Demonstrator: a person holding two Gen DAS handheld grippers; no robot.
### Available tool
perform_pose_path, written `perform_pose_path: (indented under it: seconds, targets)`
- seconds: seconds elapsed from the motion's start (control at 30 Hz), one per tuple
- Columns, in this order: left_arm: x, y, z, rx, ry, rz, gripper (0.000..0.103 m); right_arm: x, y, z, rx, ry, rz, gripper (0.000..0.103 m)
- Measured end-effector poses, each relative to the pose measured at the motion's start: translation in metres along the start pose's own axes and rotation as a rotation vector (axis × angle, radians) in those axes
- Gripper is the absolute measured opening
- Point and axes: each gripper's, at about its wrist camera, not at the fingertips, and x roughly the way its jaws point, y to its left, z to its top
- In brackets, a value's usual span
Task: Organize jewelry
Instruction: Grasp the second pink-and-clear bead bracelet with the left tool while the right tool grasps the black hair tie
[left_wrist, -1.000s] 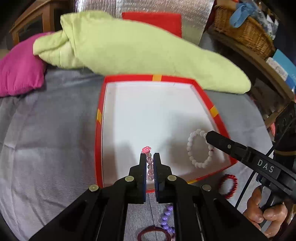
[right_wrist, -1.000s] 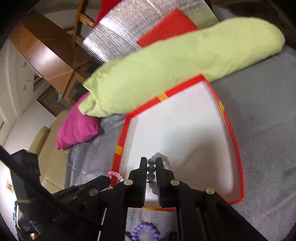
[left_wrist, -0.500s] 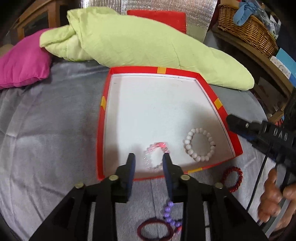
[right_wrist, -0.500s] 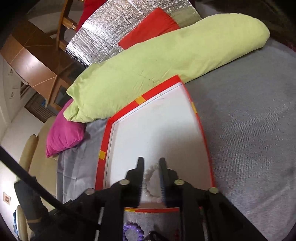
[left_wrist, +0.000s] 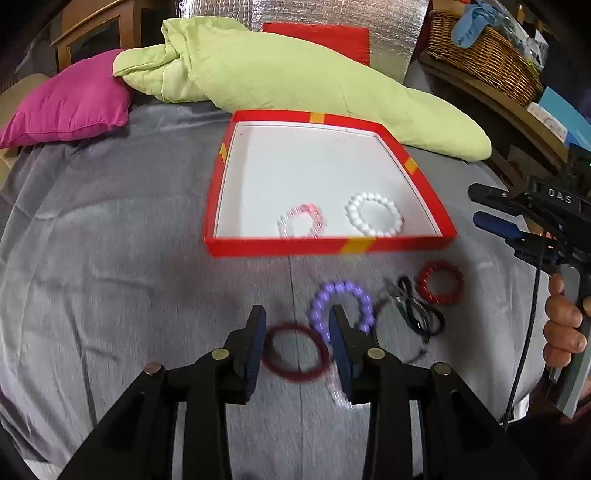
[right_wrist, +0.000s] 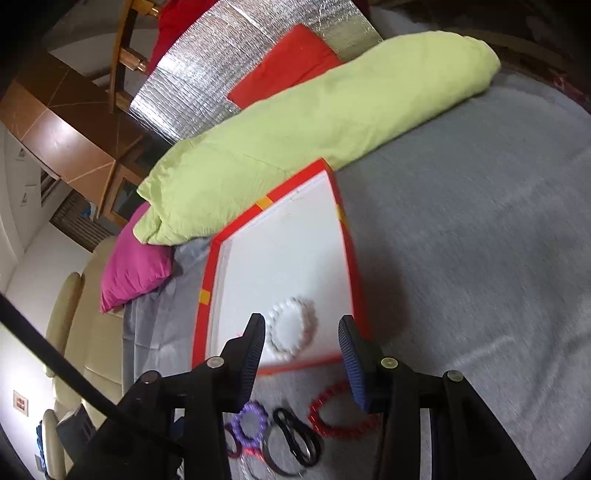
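Observation:
A red-rimmed box (left_wrist: 325, 246) with a white floor lies on the grey bedspread; it also shows in the right wrist view (right_wrist: 204, 288). Inside lie a pink bead bracelet (left_wrist: 302, 221) and a white bead bracelet (left_wrist: 375, 215) (right_wrist: 292, 329). In front of the box lie a purple bead bracelet (left_wrist: 341, 304) (right_wrist: 251, 422), a dark red ring bracelet (left_wrist: 295, 352), a red bead bracelet (left_wrist: 440, 282) (right_wrist: 341, 417) and black bands (left_wrist: 417, 314) (right_wrist: 295, 437). My left gripper (left_wrist: 297, 332) is open and empty above the dark red ring. My right gripper (right_wrist: 301, 343) (left_wrist: 480, 206) is open and empty at the box's near edge.
A long green pillow (left_wrist: 295, 81) (right_wrist: 314, 122) lies behind the box, a magenta cushion (left_wrist: 70, 99) (right_wrist: 136, 266) to the left. A wicker basket (left_wrist: 484, 55) stands on a shelf at the back right. Grey bedspread (right_wrist: 480, 240) stretches to the right of the box.
Both grippers let go of their bracelets, the pink and the white, inside the box, opened wide and drew back toward me over the loose bracelets in front.

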Motion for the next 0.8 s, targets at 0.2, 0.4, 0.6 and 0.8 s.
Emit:
perform_pose_path:
  seconds: [0.2, 0.4, 0.6, 0.8]
  targets:
    - [-0.016, -0.007, -0.025, 0.031, -0.012, 0.032, 0.042, -0.001, 0.000, -0.020, -0.045, 0.104, 0.001, 0.044]
    - [-0.016, -0.007, -0.040, 0.018, 0.012, 0.026, 0.043, 0.009, 0.015, -0.039, -0.077, 0.180, 0.053, 0.044]
    - [-0.013, -0.010, -0.052, 0.014, 0.047, -0.018, 0.043, 0.029, 0.038, -0.053, -0.140, 0.231, 0.043, 0.044]
    - [-0.008, -0.014, -0.058, -0.002, 0.071, -0.064, 0.043, 0.051, 0.048, -0.060, -0.166, 0.259, 0.003, 0.044]
